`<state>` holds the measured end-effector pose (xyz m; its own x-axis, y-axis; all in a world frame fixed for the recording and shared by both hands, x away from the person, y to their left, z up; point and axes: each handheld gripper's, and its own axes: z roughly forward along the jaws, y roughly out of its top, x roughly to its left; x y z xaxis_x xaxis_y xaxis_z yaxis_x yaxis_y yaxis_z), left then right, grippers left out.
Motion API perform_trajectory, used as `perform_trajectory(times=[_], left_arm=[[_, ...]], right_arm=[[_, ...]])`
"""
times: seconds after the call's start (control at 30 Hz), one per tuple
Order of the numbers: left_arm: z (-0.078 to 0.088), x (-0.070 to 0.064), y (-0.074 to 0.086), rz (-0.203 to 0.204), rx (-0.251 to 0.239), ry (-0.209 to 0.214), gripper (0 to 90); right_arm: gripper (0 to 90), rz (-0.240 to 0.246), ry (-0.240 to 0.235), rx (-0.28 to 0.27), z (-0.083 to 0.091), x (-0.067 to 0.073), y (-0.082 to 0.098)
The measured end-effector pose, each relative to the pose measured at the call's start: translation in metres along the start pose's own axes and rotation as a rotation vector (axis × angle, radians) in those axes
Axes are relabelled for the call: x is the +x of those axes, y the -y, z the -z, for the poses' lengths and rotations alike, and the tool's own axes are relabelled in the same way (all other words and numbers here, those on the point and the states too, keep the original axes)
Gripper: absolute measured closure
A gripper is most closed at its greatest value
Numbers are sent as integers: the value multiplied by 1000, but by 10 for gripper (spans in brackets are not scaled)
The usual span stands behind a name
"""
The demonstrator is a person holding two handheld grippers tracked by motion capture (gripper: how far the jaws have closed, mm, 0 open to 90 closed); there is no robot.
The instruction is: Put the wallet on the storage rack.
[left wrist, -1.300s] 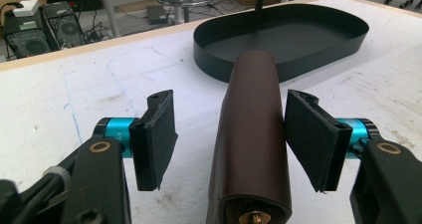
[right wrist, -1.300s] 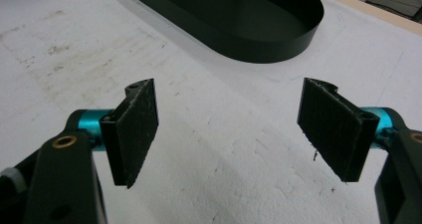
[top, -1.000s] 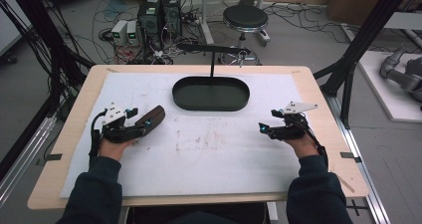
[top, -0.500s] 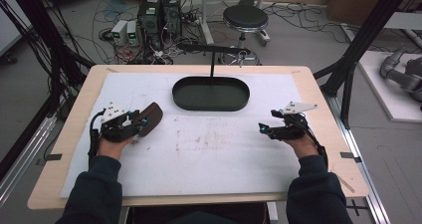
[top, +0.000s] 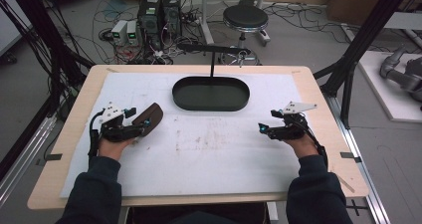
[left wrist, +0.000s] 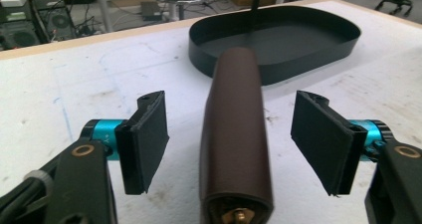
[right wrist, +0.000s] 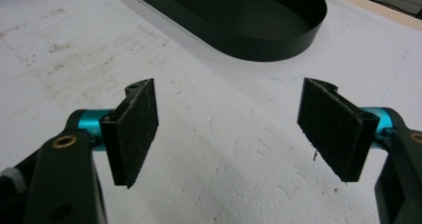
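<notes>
Lay on the white-covered counter just short of the black oval metal tray: a brown leather case, between the just-reopened, untouching pads of the left claw. Right claw spread, empty. Risk judged: pinching off-centre, letting the smooth case slip or roll.

The setting is a robotics or data-collection lab. A wooden tabletop carries a white foam mat and stands inside a black metal frame. Behind it, desktop computer towers and small power units sit on a grey floor amid loose cables. A round black stool stands nearby; a grey robot arm lies at the right.
</notes>
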<state>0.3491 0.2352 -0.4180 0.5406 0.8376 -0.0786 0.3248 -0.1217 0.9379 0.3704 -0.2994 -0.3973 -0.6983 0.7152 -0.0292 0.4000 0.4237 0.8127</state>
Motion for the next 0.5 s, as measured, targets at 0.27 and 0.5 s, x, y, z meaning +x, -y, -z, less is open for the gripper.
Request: perform_trajectory(times=[0.27,0.5], left_arm=[[-8,-4,4,-34,70,-29,214],[-10,1,7,-37,132,-35,607]], right_arm=[[244,5,-1,2,-1,0,0],[244,1,-3,6,-1,0,0]])
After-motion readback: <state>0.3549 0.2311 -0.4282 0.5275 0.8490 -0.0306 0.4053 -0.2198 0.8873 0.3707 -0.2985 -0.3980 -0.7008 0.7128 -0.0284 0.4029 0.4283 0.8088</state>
